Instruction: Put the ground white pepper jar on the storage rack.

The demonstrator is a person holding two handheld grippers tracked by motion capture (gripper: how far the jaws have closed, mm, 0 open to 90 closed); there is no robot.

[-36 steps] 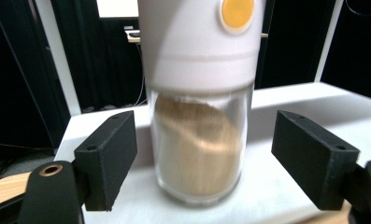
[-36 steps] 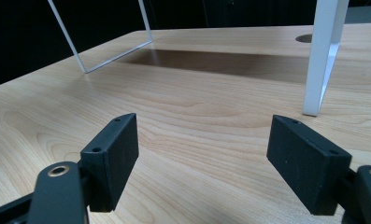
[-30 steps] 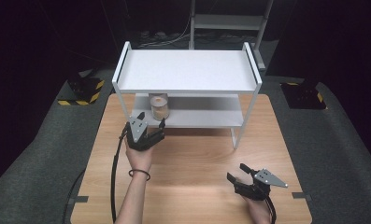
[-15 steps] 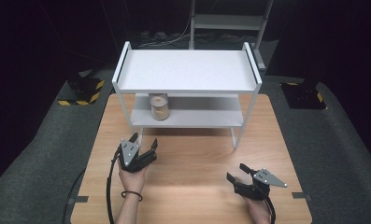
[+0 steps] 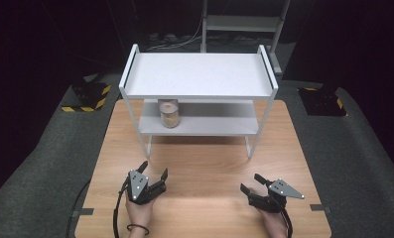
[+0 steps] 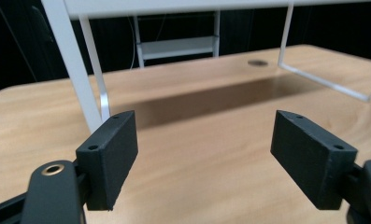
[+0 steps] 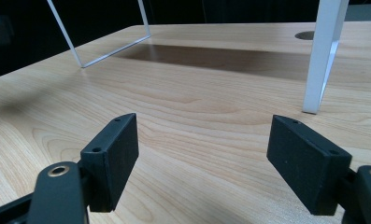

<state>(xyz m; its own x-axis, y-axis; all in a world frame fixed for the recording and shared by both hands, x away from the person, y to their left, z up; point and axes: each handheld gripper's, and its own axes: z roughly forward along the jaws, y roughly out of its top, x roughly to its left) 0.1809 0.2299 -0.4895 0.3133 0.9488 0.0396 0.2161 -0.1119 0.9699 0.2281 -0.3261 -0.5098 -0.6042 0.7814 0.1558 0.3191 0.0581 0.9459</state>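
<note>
Change: the left gripper (image 5: 154,179) is drawing back from the white shelf unit (image 5: 199,74) toward the near table edge, empty.
Meaning: judging by this, a placing step is finishing, since the jar (image 5: 168,113) is standing on the lower shelf, left of centre.
Tongs: both are gaping apart, holding nothing; the right gripper (image 5: 250,184) is resting low near the front edge.
Edges: shelf legs are standing just ahead of each gripper.
Room: bare wooden table (image 5: 204,158) is lying open between the grippers and the shelf.

A small jar (image 5: 168,113) of tan contents stands upright on the white rack's (image 5: 199,74) lower shelf.
</note>
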